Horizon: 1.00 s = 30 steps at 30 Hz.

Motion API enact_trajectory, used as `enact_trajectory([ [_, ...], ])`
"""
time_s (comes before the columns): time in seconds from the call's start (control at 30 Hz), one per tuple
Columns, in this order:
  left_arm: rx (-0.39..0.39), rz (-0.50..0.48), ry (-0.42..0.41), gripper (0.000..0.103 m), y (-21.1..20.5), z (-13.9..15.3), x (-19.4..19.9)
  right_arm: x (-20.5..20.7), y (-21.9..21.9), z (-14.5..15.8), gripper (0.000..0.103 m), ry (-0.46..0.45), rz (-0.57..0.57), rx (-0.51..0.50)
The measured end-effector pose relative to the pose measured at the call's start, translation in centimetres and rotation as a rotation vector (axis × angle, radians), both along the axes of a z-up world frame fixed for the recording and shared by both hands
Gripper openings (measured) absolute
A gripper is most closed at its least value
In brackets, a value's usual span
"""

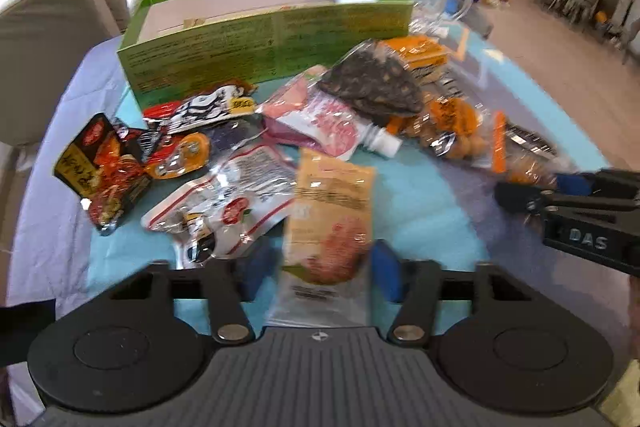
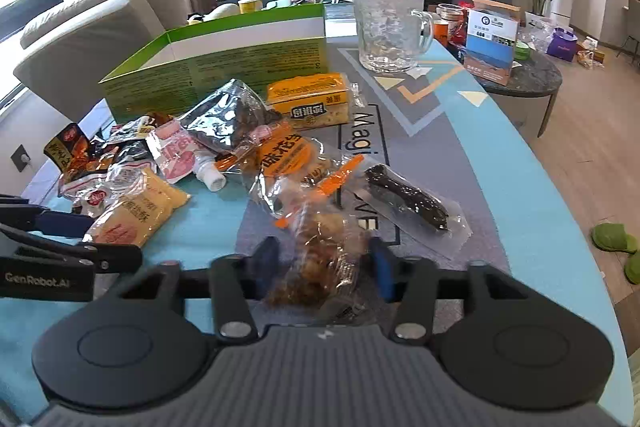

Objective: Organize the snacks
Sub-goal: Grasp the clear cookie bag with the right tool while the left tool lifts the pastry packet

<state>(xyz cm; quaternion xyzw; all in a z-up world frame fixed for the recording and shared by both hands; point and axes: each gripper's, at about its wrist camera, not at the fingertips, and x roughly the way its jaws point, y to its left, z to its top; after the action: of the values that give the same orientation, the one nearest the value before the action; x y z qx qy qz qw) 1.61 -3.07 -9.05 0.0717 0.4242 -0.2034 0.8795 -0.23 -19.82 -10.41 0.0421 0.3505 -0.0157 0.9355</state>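
Behind the blue and grey printed table mat [image 2: 500, 163] we see a pale sofa along the upper left of the frame, a dark screen on the far wall and a row of potted plants beneath it. On the mat, toward the upper middle, stands an open green cardboard box with a white inside [image 1: 276, 39], and to its right a clear glass mug with a handle [image 2: 388, 27]. Below the box a heap of snack packets spreads across the middle of both views. In the left wrist view we find the left gripper [image 1: 320, 269] at the bottom centre, its blue pads either side of the near end of a flat yellow packet printed with a round pink cake [image 1: 332, 211]; the blur keeps us from telling whether the pads press on it. In the right wrist view the right gripper [image 2: 322, 261] sits at the bottom centre, its blue pads either side of a clear packet of brown fried pieces with orange edging [image 2: 320, 239], and again we cannot tell if they touch. Just right of that packet lies a dark bar in clear wrap [image 2: 408, 199].
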Motion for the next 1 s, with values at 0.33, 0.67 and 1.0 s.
enact_trajectory([
  [0.33,-0.057,-0.02,-0.075,0.036,0.7,2.4,-0.8,-0.7,0.3,1.5,0.04,-0.039,0.024,0.044],
  [0.67,-0.084,0.015,-0.129,0.036,1.6,4.4,-0.1,-0.4,0.4,2.9,0.04,-0.077,0.031,0.057],
  [1.0,-0.088,0.044,-0.16,0.036,2.3,5.5,1.5,1.2,0.8,4.4,0.04,-0.117,0.052,0.051],
])
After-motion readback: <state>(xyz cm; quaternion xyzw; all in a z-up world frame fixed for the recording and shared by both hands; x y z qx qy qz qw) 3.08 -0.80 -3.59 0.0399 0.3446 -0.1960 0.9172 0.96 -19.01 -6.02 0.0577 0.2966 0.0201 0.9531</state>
